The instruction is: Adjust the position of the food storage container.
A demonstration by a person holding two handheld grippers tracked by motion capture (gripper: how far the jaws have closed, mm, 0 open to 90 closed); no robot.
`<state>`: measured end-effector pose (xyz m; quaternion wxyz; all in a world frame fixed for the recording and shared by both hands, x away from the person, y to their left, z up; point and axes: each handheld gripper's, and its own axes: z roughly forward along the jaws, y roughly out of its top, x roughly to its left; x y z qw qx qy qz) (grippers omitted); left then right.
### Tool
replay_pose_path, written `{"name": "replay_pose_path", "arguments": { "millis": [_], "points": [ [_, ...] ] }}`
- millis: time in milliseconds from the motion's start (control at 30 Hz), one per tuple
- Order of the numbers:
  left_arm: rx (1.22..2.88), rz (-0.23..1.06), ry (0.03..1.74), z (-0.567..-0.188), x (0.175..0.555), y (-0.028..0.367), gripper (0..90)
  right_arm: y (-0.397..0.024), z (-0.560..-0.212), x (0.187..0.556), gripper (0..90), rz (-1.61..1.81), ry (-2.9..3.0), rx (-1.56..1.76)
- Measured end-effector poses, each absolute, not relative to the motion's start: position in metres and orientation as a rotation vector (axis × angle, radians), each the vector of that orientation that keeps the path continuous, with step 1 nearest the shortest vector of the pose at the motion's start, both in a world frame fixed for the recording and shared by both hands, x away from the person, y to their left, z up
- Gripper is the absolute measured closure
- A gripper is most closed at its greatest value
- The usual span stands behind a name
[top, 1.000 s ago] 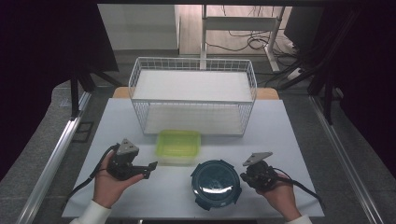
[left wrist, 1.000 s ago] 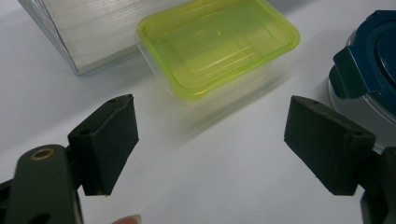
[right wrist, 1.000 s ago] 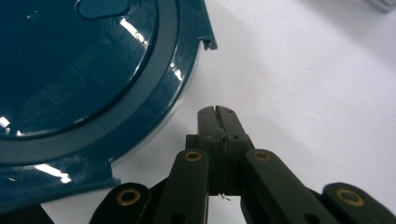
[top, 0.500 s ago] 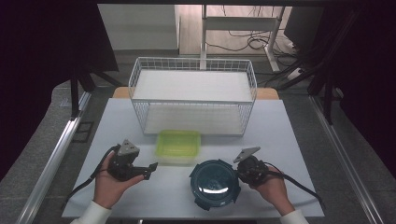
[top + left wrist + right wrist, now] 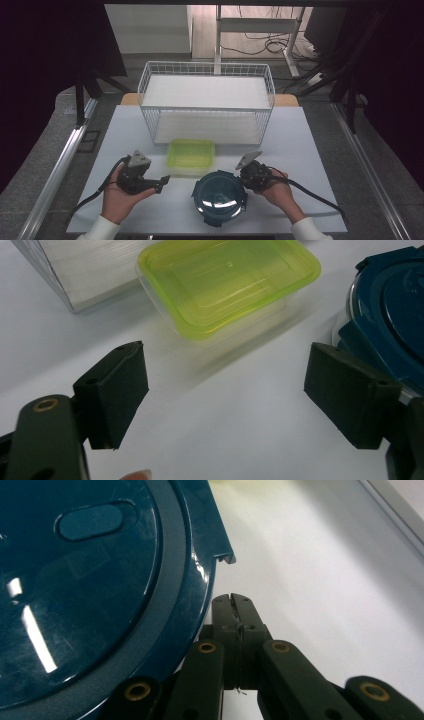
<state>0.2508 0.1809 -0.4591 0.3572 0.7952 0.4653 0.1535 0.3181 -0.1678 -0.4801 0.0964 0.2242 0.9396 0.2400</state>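
In the high view the white table (image 5: 310, 150) is evenly lit from above while the surroundings fall into near-black. The blue lid (image 5: 219, 196) carries small glare spots, which show as bright streaks in the right gripper view. In the left gripper view the green container (image 5: 227, 282) looks soft, smeared along its lower edge, with faint shadows.

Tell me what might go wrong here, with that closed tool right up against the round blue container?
The right gripper, jaws shut, sits at the rim of the round blue container; a push might slide it rather than grip it. Sliding could bump it into the green-lidded box just behind. The left gripper, jaws open, has one jaw close to the container and may clip it.
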Motion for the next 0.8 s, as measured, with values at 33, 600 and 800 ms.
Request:
{"name": "replay_pose_path", "arguments": {
  "millis": [33,600,800],
  "points": [
    [2.056,0.397,1.200,-0.459,0.251,0.181,17.2,-0.167,-0.481,0.319,88.8,0.722,2.788,0.668],
    [2.010,0.354,1.178,-0.457,0.249,0.180,16.9,-0.214,-0.446,0.285,87.7,0.921,2.565,0.857],
    [2.002,0.324,1.150,-0.458,0.239,0.179,16.7,-0.223,-0.444,0.254,38.9,1.039,2.440,0.949]
  ]
}}
